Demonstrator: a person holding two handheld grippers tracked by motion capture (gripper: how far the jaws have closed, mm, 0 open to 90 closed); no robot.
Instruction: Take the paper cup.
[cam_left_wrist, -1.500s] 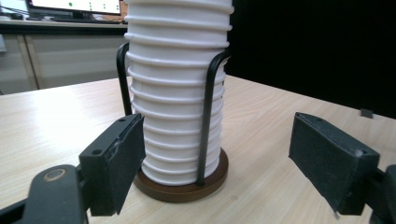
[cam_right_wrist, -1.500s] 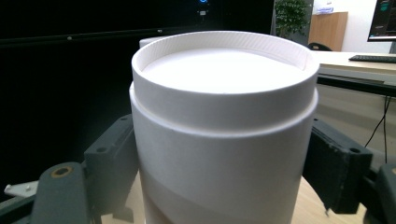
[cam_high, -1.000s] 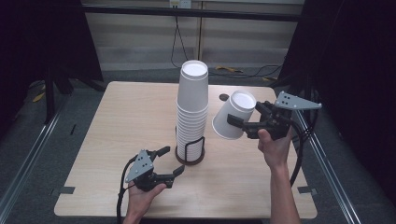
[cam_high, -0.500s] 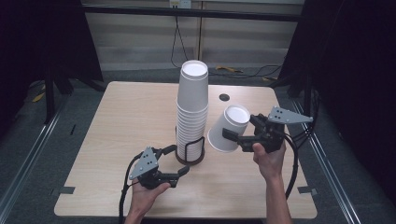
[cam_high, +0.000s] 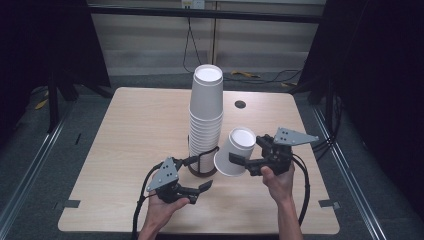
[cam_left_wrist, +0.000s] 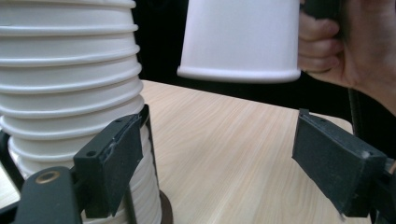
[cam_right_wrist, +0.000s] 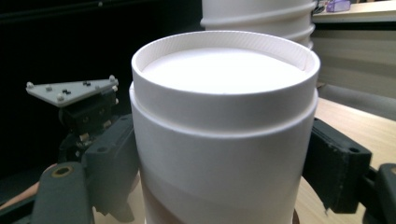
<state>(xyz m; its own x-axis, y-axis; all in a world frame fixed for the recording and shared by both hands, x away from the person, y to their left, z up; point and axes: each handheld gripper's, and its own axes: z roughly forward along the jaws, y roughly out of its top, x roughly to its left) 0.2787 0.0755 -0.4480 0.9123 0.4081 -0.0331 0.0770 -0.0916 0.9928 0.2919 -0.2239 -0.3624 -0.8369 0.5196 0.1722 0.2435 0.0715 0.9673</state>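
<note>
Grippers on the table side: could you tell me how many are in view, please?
2. The left gripper sits low by the base of the cup stack, jaws apart with nothing between them. The right gripper holds an upside-down white cup right of the stack.

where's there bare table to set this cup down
Bare table left of the cup stack, and right of the held cup toward the edge. Crowded at the stack's base, around the left hand-held gripper.
</note>
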